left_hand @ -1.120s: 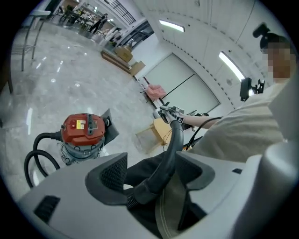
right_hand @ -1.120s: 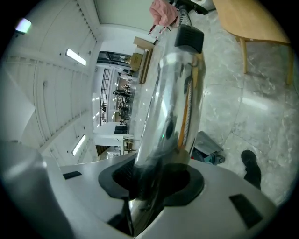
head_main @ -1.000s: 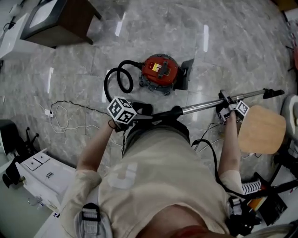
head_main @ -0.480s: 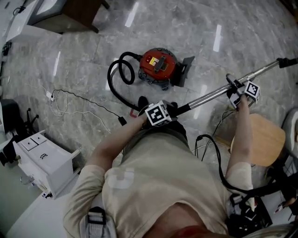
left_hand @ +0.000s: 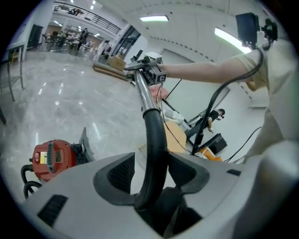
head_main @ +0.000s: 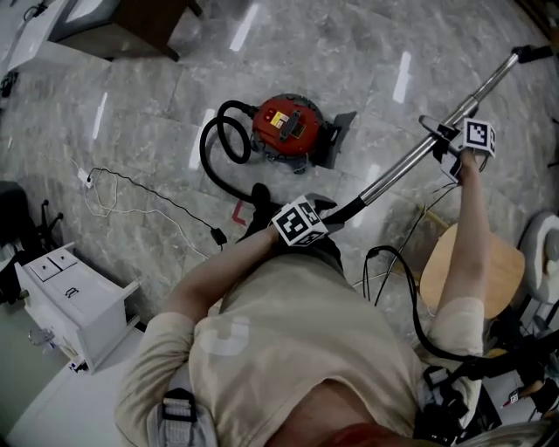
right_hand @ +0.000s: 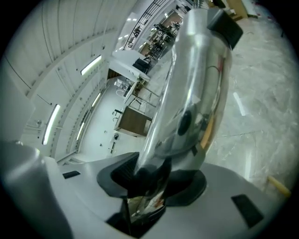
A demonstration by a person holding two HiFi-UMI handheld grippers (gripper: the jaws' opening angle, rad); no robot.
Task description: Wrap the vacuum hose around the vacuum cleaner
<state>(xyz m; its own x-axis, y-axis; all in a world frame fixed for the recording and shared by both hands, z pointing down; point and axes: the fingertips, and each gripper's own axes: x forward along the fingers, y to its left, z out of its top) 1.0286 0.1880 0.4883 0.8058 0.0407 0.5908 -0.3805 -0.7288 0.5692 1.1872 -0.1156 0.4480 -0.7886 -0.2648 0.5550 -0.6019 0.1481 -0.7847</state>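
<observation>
The red vacuum cleaner (head_main: 293,129) sits on the marble floor, and its black hose (head_main: 218,144) loops out on its left and runs back to me. The hose end (left_hand: 154,140) lies between the jaws of my left gripper (left_hand: 152,170), which have just been closing. One pad is against the hose and a thin gap shows at the other. In the head view the left gripper (head_main: 325,211) is at my waist. My right gripper (right_hand: 159,172) is shut on the shiny metal wand (right_hand: 191,84). The right gripper (head_main: 450,147) holds the wand (head_main: 402,170) slanting up to the right.
A round wooden stool (head_main: 472,271) stands close on my right. A white drawer unit (head_main: 70,301) is at the lower left and a dark cabinet (head_main: 131,26) at the top left. A thin cord with a plug (head_main: 148,196) trails over the floor left of me.
My left gripper moved right, from beside the hose to the hose end at my waist. The right gripper rose and swung the wand's far end toward the top right. The vacuum cleaner stayed put.
</observation>
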